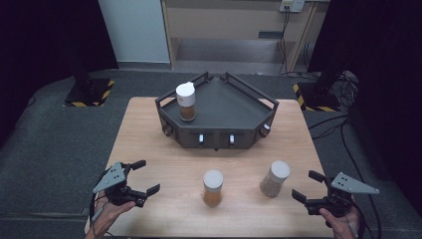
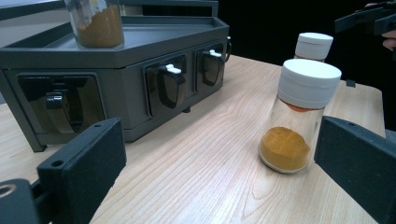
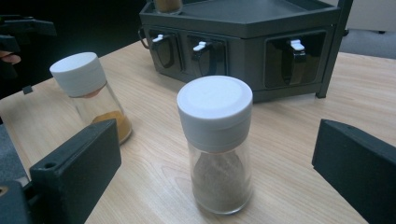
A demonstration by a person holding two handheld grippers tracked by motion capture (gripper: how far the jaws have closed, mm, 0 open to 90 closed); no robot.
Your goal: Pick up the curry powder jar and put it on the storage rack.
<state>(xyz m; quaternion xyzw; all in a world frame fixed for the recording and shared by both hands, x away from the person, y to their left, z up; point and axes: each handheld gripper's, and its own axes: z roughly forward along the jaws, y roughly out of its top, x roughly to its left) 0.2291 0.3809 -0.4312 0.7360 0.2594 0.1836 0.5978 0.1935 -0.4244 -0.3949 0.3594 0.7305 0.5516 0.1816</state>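
Two white-capped spice jars stand on the wooden table (image 1: 149, 149): one with orange powder (image 1: 213, 188) (image 2: 299, 116) (image 3: 91, 95) and one with brown powder (image 1: 274, 179) (image 3: 217, 144) (image 2: 314, 45). A third jar (image 1: 186, 101) (image 2: 95, 23) stands on the left of the dark grey rack's (image 1: 219, 107) top shelf. My left gripper (image 1: 141, 176) (image 2: 219, 163) is open near the table's front left, aimed toward the orange jar. At the front right, my right gripper (image 1: 307, 185) (image 3: 219, 172) is open, and the brown jar stands just ahead between its jaws.
The rack (image 2: 140, 84) (image 3: 261, 42) has several small drawer fronts with white handles facing me. Grey carpet (image 1: 54, 139) surrounds the table. Dark stands with hazard-striped bases (image 1: 89, 92) sit at both far sides, with cables (image 1: 338, 124) on the right floor.
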